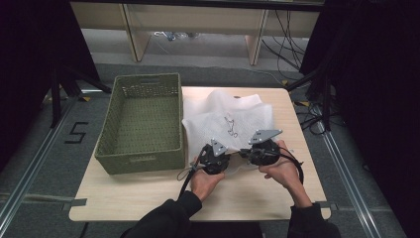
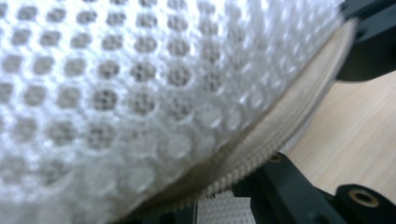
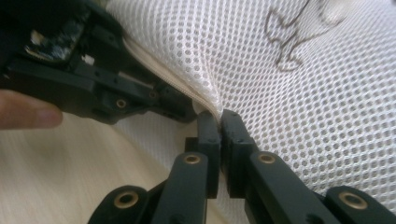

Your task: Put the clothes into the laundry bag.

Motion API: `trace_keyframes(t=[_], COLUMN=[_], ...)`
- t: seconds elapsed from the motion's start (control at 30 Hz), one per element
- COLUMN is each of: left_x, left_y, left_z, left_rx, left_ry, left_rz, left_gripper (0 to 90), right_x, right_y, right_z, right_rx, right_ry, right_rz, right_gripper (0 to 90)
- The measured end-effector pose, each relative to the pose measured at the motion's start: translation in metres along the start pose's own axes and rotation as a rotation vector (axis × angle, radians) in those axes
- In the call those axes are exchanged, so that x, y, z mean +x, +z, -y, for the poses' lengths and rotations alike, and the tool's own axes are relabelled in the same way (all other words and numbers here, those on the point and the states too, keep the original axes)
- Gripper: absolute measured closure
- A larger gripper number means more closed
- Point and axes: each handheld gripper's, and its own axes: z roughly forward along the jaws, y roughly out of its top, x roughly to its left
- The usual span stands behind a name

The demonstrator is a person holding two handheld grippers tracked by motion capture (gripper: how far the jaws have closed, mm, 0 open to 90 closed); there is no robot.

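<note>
- Standing under everything, the pale wooden table (image 1: 148,193) carries a basket, a cloth and both hands.
- Green woven basket (image 1: 141,121): rests on the left half of the table, its right wall just beside the cloth.
- White mesh cloth (image 1: 228,116): lies crumpled on the far right part of the table, with a thin dark line figure (image 1: 231,126) on its upper face; its near edge reaches the two grippers. The right gripper view shows round holes in the cloth (image 3: 327,93) and a cream hem.
- Left gripper (image 1: 214,157): held in the left hand (image 1: 204,181) at the cloth's near edge. The left gripper view shows the hem of the cloth (image 2: 116,102) lying between the black jaws; how firmly the pads press on it cannot be told.
- Right gripper (image 3: 219,122): held in the right hand (image 1: 283,171), just beside the left gripper. Its jaws are pinched together on the hemmed edge of the cloth.
</note>
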Motion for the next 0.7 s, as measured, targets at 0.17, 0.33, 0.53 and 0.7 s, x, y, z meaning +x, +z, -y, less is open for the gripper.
trace_keyframes(t=[0.17, 0.33, 0.53, 0.7], left_x=[0.001, 0.008, 0.015, 0.015], left_y=[-0.002, -0.023, -0.052, -0.052], left_z=[0.009, 0.017, 0.026, 0.035], left_rx=[0.021, 0.041, 0.117, 0.191], left_ry=[-0.002, 0.010, 0.042, 0.077], left_rz=[0.016, 0.047, 0.097, 0.113], left_gripper=[78.3, 74.5, 69.9, 57.6], right_x=[0.002, 0.006, 0.005, 0.006], right_y=[0.011, 0.022, 0.027, 0.030], right_z=[0.007, 0.010, 0.009, 0.007], right_rx=[0.050, 0.069, 0.085, 0.076], right_ry=[-0.001, -0.020, -0.021, -0.022], right_rz=[-0.022, -0.025, -0.018, 0.001], right_gripper=[88.1, 88.0, 88.1, 88.1])
